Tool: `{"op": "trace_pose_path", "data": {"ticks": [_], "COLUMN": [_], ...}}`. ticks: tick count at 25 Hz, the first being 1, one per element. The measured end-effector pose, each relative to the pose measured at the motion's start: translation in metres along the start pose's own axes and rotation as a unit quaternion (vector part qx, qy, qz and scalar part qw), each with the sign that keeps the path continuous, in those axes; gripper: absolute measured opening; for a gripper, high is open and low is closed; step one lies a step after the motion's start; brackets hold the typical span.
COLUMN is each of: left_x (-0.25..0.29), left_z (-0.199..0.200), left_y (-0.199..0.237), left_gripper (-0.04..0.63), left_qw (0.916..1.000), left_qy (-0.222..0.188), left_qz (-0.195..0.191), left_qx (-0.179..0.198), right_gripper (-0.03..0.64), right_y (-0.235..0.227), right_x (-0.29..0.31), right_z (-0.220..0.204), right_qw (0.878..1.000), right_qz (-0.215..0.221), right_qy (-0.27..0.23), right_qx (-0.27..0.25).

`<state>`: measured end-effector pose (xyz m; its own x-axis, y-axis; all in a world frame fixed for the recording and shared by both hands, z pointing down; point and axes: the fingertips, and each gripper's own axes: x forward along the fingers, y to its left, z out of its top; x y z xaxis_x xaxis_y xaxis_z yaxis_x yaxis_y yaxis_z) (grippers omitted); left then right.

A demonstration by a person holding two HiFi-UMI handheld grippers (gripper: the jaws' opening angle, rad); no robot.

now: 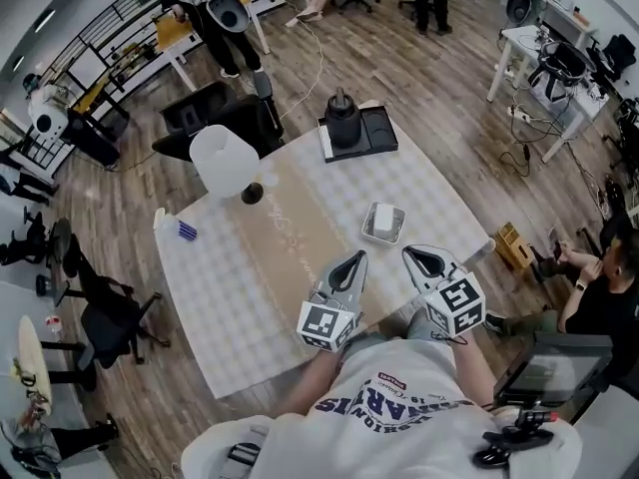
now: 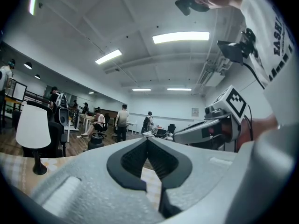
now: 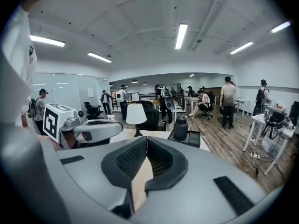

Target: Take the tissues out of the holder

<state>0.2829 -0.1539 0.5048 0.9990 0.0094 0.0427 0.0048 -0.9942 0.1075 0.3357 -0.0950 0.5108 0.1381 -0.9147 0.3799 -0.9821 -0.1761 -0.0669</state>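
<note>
On the checkered tablecloth (image 1: 250, 307), a small grey holder (image 1: 383, 224) stands with white tissues in it. Both grippers hover over the table's near edge, just short of the holder. My left gripper (image 1: 359, 257) points toward the holder from its near left, its jaws shut and empty. My right gripper (image 1: 409, 252) sits to the holder's near right, also shut with nothing held. In the left gripper view the jaws (image 2: 147, 140) meet at the tip, and the right gripper (image 2: 205, 130) shows beside them. The right gripper view shows its own tips (image 3: 145, 139) together. Neither gripper view shows the holder.
A white lamp (image 1: 224, 162) stands at the table's far left, and a black jug on a black tray (image 1: 351, 128) at the far edge. A small blue item (image 1: 187, 231) lies at the left edge. People, chairs and desks surround the table.
</note>
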Motion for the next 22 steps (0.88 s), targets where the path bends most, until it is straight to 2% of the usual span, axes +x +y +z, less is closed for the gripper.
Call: {"op": "trace_pose_path", "data": {"ticks": [3, 9, 13, 22], "left_x": [-0.002, 0.004, 0.002, 0.004], "left_z": [0.002, 0.003, 0.014, 0.012], "left_y": [-0.001, 0.001, 0.001, 0.005], "left_gripper": [0.005, 0.005, 0.005, 0.005], "left_qw": [0.9999, 0.9983, 0.9964, 0.9939], "left_qy": [-0.001, 0.006, -0.001, 0.019], "left_qz": [0.011, 0.058, 0.085, 0.108], "left_qx": [-0.003, 0.001, 0.007, 0.013], "right_gripper": [0.008, 0.008, 0.008, 0.008], "right_y": [0.006, -0.006, -0.025, -0.051], "right_x": [0.008, 0.018, 0.023, 0.030], "right_z": [0.005, 0.015, 0.019, 0.015], "right_qw": [1.000, 0.997, 0.997, 0.997], "right_qz": [0.024, 0.069, 0.071, 0.077], "right_qy": [0.002, -0.011, -0.019, -0.014], "right_qx": [-0.009, -0.022, -0.018, -0.007]}}
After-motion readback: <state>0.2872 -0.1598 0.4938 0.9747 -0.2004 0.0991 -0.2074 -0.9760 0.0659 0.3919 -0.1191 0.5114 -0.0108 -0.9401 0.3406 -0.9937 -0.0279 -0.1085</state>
